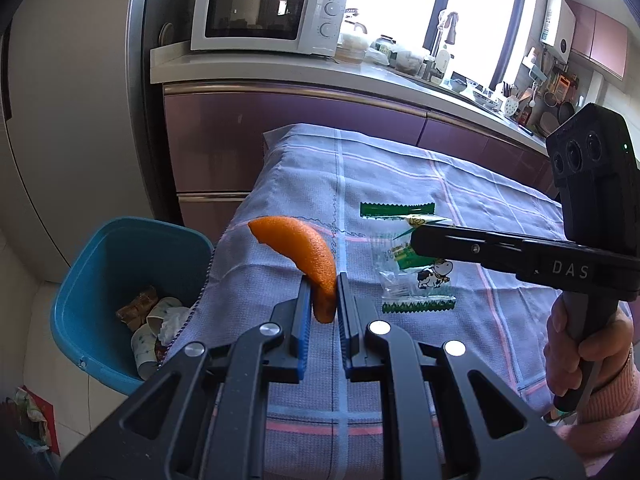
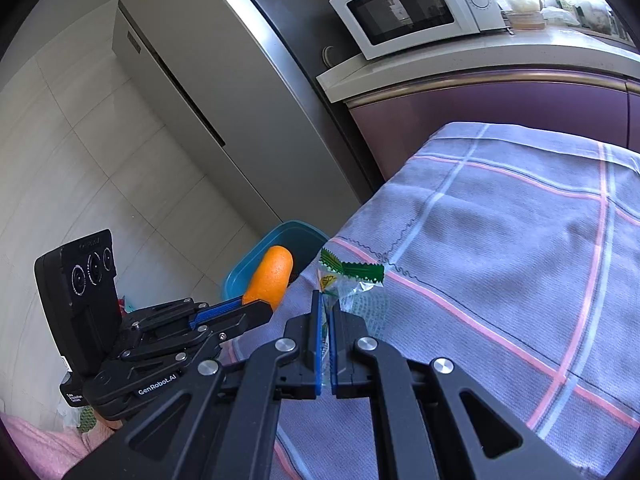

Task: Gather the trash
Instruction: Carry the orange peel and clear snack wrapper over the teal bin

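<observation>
My left gripper (image 1: 323, 280) is shut on a curved piece of orange peel (image 1: 304, 252) and holds it above the table's left edge, near the blue trash bin (image 1: 96, 248). The peel also shows in the right wrist view (image 2: 270, 276), in front of the bin (image 2: 280, 240). My right gripper (image 2: 327, 300) is shut on a clear plastic wrapper with green edges (image 2: 352, 280), lifted off the cloth. In the left wrist view the right gripper (image 1: 420, 240) reaches over the wrapper (image 1: 404, 258). The bin holds crumpled paper cups and wrappers (image 1: 154, 320).
The table is covered by a lilac checked cloth (image 1: 400, 184). Behind it stand purple cabinets (image 1: 280, 128) with a white microwave (image 1: 268, 14) and kitchen clutter on the counter. A grey fridge (image 2: 224, 80) stands to the left. The bin sits on the tiled floor.
</observation>
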Demonstrator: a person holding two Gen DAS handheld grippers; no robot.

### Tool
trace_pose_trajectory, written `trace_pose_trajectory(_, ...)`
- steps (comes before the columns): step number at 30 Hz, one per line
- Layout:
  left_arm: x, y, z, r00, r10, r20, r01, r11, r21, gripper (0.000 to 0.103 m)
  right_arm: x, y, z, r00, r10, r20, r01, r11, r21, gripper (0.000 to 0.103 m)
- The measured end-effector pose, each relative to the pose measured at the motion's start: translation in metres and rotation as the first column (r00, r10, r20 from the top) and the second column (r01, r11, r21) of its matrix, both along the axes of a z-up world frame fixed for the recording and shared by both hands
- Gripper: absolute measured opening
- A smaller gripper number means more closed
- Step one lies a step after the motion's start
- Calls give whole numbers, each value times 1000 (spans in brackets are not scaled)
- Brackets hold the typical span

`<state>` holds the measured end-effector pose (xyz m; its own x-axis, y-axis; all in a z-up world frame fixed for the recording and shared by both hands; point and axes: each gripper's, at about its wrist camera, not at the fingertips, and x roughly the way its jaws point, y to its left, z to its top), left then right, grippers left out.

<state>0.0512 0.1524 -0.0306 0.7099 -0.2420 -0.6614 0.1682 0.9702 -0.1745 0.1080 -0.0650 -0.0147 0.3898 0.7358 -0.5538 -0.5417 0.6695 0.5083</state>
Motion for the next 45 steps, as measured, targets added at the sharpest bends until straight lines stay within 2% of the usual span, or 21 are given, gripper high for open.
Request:
trace_pose_trajectory(15, -3, 25, 4, 999, 52, 6, -52, 999, 1, 13, 8, 39, 5, 998, 65, -2, -65, 998, -10, 2)
trace_pose_trajectory(45, -7, 68, 0, 988, 156, -3, -156, 988, -11, 13, 18, 89, 5, 990, 140, 5, -140, 990, -34, 2)
